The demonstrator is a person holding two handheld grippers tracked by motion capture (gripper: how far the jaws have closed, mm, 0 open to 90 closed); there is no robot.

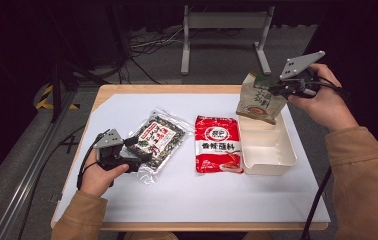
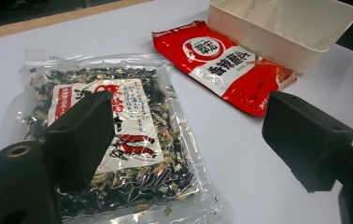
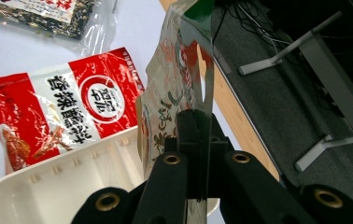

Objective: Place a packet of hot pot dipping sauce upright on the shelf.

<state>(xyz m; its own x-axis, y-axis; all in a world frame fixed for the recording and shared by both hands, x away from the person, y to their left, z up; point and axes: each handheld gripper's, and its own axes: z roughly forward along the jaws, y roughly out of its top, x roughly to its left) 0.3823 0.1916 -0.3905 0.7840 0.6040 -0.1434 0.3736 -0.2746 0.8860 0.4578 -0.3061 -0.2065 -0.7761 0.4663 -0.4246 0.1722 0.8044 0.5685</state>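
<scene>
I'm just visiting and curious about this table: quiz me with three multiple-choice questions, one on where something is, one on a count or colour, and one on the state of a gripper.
1. Where is the red packet?
A. inside the white tray
B. flat on the table between the seaweed packet and the white tray
C. held in the air

2. How many food packets are in the scene?
A. one
B. two
C. three

3. What is the right gripper doing?
A. pinching the beige pouch
B. lying open on the table
C. gripping the tray's rim

Answers:
1 B: it lies flat, with the seaweed packet on one side and the white tray on the other.
2 C: seaweed packet, red packet and beige pouch.
3 A: in the right gripper view its jaws are closed on the pouch's edge, holding it above the tray's far end.
</scene>
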